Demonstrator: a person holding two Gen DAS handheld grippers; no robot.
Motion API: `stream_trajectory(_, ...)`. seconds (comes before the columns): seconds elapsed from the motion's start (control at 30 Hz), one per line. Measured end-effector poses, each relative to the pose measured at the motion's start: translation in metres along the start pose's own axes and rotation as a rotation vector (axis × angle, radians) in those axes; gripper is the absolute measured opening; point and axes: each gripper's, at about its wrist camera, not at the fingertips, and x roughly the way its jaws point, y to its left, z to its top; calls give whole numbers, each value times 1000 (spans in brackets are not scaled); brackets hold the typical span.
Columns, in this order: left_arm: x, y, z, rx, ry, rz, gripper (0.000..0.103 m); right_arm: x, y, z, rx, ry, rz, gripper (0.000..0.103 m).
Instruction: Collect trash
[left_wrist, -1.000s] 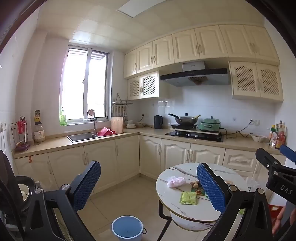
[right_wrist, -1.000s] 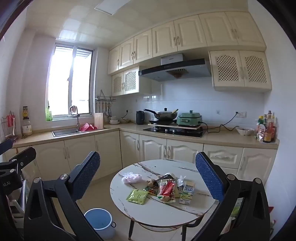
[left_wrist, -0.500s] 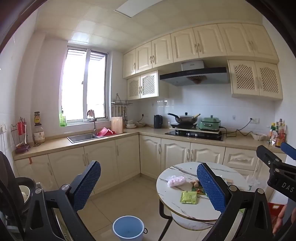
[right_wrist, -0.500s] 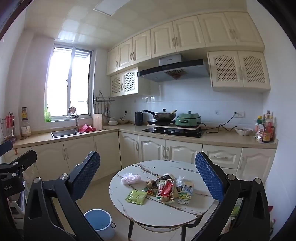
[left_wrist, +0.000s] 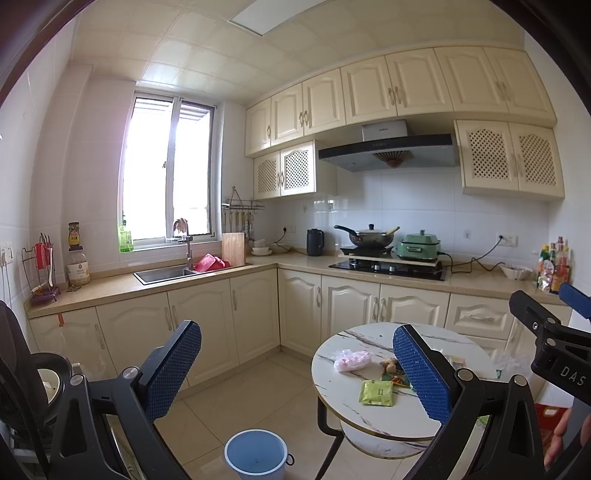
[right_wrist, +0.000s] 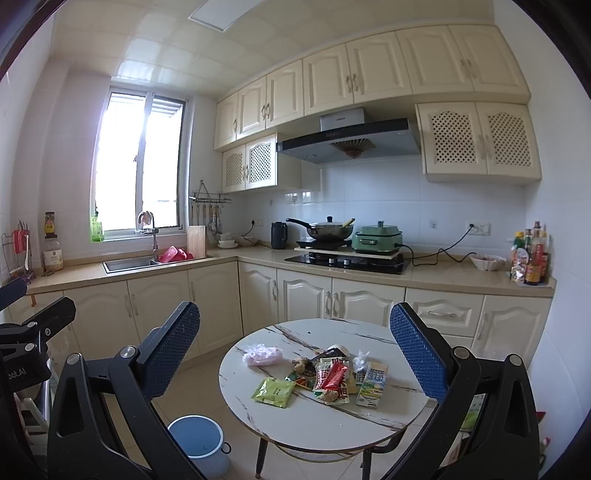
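Crinkly foil and plastic wrappers (right_wrist: 330, 380) on a round marble table (right_wrist: 325, 424) look light, limp and slippery, best pinched by an edge; left gripper (left_wrist: 295, 369) and right gripper (right_wrist: 295, 354) hang empty, fingers spread wide.

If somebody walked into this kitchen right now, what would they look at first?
Probably the heap of snack wrappers in the middle of the round marble table, with a green packet and a pink bag lying a little apart to the left. Next, the blue bucket on the floor left of the table, and both grippers hanging open in front, holding nothing.
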Motion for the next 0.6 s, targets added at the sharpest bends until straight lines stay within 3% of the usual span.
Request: stream_trajectory(0.6, 0, 0, 3, 0, 4, 2, 102, -1, 0, 2, 0, -4, 15, 103)
